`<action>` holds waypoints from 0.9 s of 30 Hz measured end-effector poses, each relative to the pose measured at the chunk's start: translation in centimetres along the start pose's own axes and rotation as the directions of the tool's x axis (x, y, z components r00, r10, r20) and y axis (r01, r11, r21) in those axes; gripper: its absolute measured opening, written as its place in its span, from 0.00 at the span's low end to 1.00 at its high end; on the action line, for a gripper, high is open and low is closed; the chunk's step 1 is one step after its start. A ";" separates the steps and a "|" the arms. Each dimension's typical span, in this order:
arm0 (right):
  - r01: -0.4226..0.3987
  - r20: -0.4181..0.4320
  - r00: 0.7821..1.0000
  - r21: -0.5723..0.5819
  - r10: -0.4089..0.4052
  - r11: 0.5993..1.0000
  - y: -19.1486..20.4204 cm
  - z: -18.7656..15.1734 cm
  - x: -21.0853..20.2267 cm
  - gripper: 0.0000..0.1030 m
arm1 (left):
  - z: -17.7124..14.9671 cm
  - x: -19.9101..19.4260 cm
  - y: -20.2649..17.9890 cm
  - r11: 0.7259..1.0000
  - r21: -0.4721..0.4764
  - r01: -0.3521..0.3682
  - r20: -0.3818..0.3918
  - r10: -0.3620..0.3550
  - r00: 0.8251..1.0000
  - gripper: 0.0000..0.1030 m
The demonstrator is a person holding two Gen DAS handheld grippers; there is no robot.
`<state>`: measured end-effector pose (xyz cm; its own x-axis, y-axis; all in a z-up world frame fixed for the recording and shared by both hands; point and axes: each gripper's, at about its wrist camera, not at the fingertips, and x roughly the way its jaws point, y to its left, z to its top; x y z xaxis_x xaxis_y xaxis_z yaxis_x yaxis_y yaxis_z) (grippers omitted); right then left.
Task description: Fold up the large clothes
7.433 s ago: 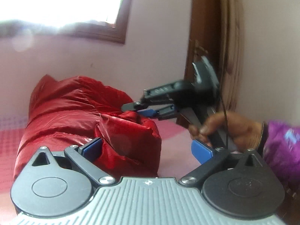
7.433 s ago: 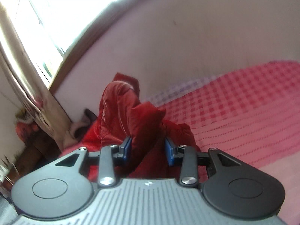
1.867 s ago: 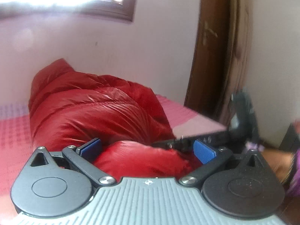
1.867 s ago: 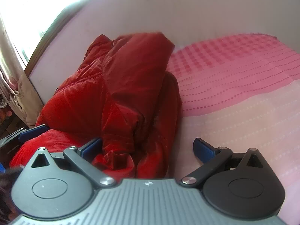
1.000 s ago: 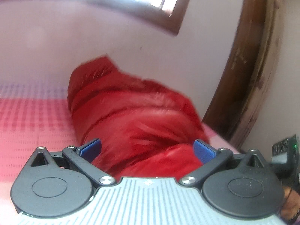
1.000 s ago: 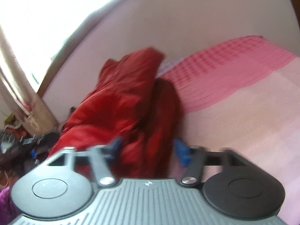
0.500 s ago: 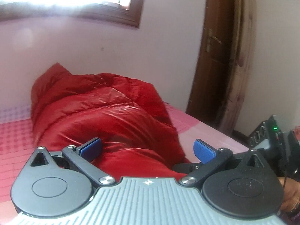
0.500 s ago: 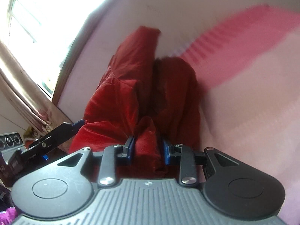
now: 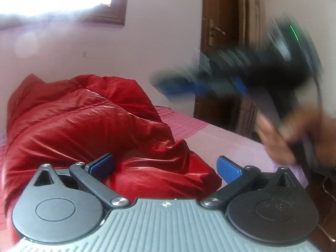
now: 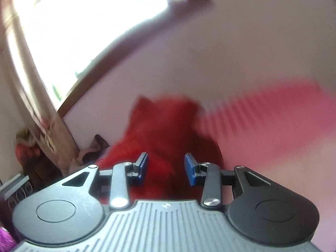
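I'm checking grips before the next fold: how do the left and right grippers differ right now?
The left gripper stands wide open low over the red jacket; the right gripper is narrower, its jaws opening. The left looks sharp; the right, seen from the left wrist, is blurred, raised above the bed. Neither pinches fabric.

Setting: a bedroom in a home. A bed (image 9: pixel 220 138) with a pink checked cover stands against a pale plastered wall (image 9: pixel 126 48); a wood-framed window (image 9: pixel 117 10) sits in that wall above the bed, and a brown wooden door (image 9: pixel 218 63) with a metal handle stands just past the bed's far corner. A beige curtain (image 10: pixel 27 79) hangs beside the window, and a red puffer jacket (image 9: pixel 84 126) lies heaped on the bed.
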<state>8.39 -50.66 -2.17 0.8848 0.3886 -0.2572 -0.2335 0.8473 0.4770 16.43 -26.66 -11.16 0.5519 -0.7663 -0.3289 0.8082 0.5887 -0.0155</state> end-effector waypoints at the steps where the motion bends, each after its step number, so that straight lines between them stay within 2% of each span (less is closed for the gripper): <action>1: 0.007 -0.001 1.000 -0.080 -0.007 0.997 1.3 1.6 1.1 0.37 | 0.0 0.2 -0.2 1.000 0.008 -0.001 -0.001 0.001 1.000 1.00; 4: 0.039 -0.044 0.998 -0.254 -0.052 0.967 4.0 4.1 5.5 0.37 | -0.5 0.6 -0.4 1.000 0.030 0.003 -0.001 -0.003 1.000 1.00; 7: 0.071 -0.125 0.984 -0.361 -0.124 0.930 4.9 4.0 9.9 0.35 | -0.9 0.9 -0.3 0.999 0.038 0.012 0.003 -0.012 1.000 1.00; 9: 0.094 -0.186 0.966 -0.398 -0.181 0.912 4.6 3.2 12.0 0.35 | -1.0 0.9 -0.2 0.999 0.040 0.029 0.003 -0.029 1.000 1.00; 11: 0.097 -0.227 0.955 -0.374 -0.192 0.922 3.5 2.6 13.0 0.35 | -1.2 1.0 -0.2 0.998 0.048 0.043 0.003 -0.043 0.999 1.00; 15: 0.106 -0.250 0.948 -0.331 -0.196 0.938 1.6 1.4 13.5 0.34 | -1.5 1.1 -0.5 0.996 0.068 0.060 -0.001 -0.060 0.998 1.00; 21: 0.092 -0.243 0.958 -0.238 -0.151 0.967 0.1 0.6 13.9 0.35 | -1.5 1.5 -0.5 0.995 0.073 0.063 -0.015 -0.062 0.998 1.00; 23: 0.081 -0.223 0.967 -0.188 -0.123 0.979 -0.3 1.1 13.4 0.38 | -1.4 1.4 -0.5 0.995 0.073 0.065 -0.022 -0.064 0.998 1.00; 24: 0.068 -0.210 0.972 -0.158 -0.101 0.985 -0.4 1.6 12.6 0.41 | -1.3 1.5 -0.5 0.995 0.074 0.067 -0.024 -0.065 0.998 1.00; 25: 0.054 -0.195 0.978 -0.121 -0.077 0.991 -0.6 2.0 11.5 0.58 | -1.1 1.6 -0.4 0.995 0.072 0.067 -0.025 -0.066 0.998 1.00; 26: 0.046 -0.172 0.983 -0.080 -0.059 0.996 -0.9 2.2 10.3 0.91 | -1.0 1.6 -0.3 0.995 0.067 0.068 -0.024 -0.066 0.998 1.00; 27: 0.045 -0.152 0.987 -0.051 -0.052 0.998 -1.0 2.2 9.3 1.00 | -1.0 1.5 -0.2 0.996 0.061 0.068 -0.022 -0.067 0.998 1.00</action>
<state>17.77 -48.66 -3.15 0.8244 0.3943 -0.4062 -0.2136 0.8812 0.4218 16.92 -27.68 -12.62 0.4922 -0.7981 -0.3476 0.8549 0.5185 0.0200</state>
